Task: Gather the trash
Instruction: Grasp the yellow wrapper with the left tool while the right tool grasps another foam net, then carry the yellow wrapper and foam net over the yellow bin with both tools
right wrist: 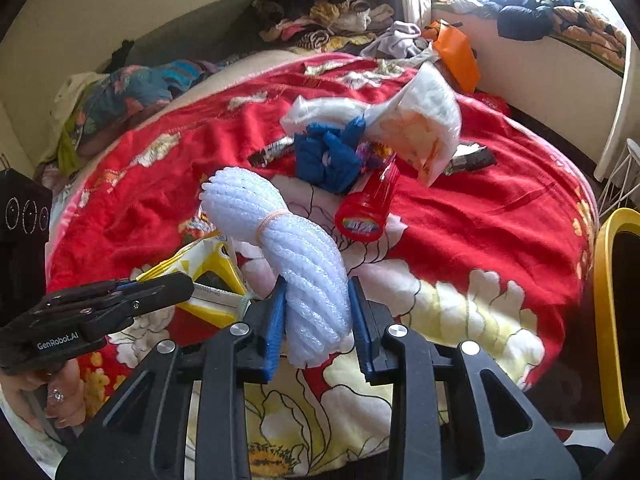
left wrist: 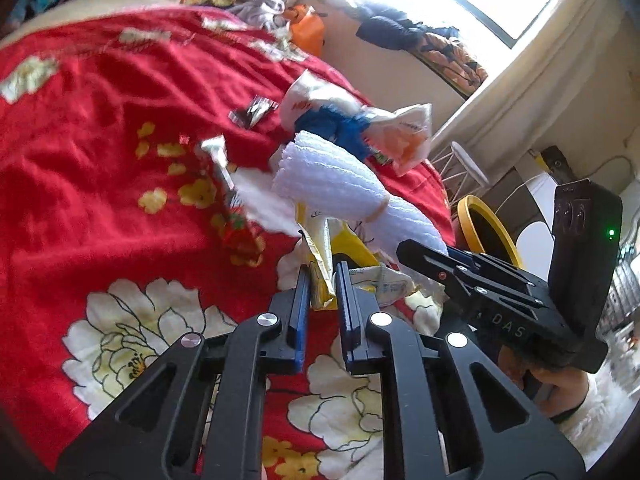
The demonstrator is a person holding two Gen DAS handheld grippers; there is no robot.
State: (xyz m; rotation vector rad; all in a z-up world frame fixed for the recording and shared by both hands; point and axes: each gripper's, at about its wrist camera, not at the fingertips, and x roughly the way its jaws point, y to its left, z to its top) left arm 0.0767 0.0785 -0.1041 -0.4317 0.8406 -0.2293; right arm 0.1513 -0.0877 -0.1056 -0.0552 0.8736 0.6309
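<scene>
My right gripper (right wrist: 316, 312) is shut on a white foam-net bundle (right wrist: 280, 236) tied with a rubber band, held above the red floral bedspread (right wrist: 480, 216); the bundle also shows in the left wrist view (left wrist: 332, 184). My left gripper (left wrist: 323, 280) is shut on a yellow-and-white plastic bag (left wrist: 320, 248), seen too in the right wrist view (right wrist: 208, 272). Beyond lie a blue crumpled glove (right wrist: 328, 156), a white plastic bag (right wrist: 416, 128), a red tube (right wrist: 368, 204), dark wrappers (right wrist: 468, 160) and a red snack wrapper (left wrist: 236, 216).
A yellow-rimmed bin (right wrist: 612, 312) stands off the bed's right edge, also in the left wrist view (left wrist: 488, 228). Clothes (right wrist: 320, 12) pile at the bed's far side. An orange bag (right wrist: 456, 52) lies near the window ledge. A white wire rack (left wrist: 464, 168) stands by the wall.
</scene>
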